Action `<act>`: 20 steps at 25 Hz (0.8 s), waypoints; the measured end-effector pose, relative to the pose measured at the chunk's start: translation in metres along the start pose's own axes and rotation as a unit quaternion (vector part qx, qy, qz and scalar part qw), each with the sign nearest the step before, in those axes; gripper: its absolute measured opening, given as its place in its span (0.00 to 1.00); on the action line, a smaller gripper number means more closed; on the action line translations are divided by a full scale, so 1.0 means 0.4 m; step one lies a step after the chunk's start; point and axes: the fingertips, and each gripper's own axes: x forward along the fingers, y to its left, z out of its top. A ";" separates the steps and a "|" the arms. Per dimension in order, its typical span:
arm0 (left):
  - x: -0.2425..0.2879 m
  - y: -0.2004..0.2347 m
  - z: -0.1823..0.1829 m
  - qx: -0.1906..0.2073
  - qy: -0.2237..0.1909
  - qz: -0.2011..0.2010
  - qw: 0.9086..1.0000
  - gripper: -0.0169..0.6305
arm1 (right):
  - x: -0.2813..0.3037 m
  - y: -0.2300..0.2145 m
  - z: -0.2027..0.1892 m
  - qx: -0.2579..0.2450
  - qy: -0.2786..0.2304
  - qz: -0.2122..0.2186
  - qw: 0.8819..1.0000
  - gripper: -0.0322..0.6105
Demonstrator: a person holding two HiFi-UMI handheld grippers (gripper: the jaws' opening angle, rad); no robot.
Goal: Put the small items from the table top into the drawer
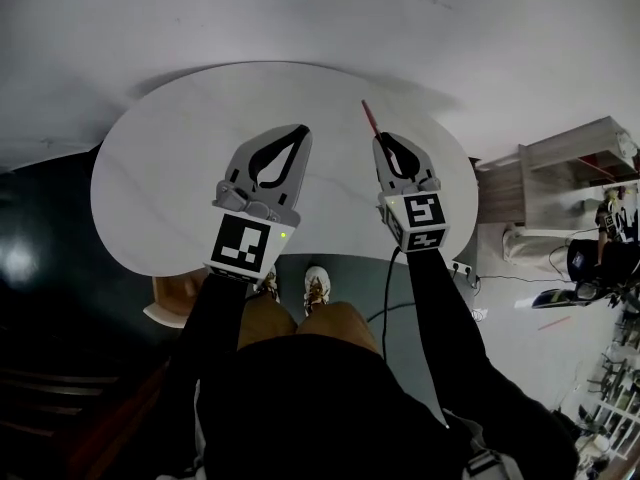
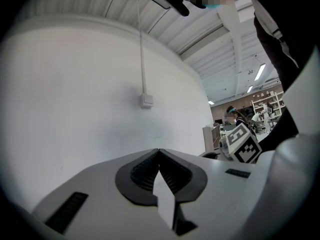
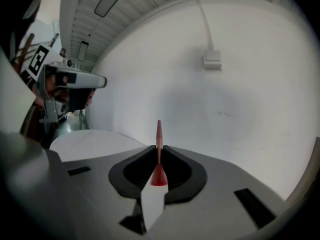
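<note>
In the head view, the left gripper is seen closed tip to tip on nothing above the round table, while a thin red stick is pinched by the right gripper and juts past its tips. In the left gripper view, the meeting tips are confirmed, and a wall box is shown. In the right gripper view, the stick's flared base is revealed, clamped between narrowly parted jaws.

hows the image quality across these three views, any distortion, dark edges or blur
Head view: heavy fisheye curves the round white table, corners dim. Left gripper view: black vignette ring, ceiling strip lights glare at right, shut left tool looks slightly soft. Right gripper view: evenly lit wall, same vignette, thin red pointed stick in the right tool fairly sharp.
</note>
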 end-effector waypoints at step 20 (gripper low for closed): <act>-0.071 -0.148 0.112 0.003 -0.014 0.038 0.999 0.05 | -0.322 0.046 0.157 0.010 -0.126 0.045 0.991 0.15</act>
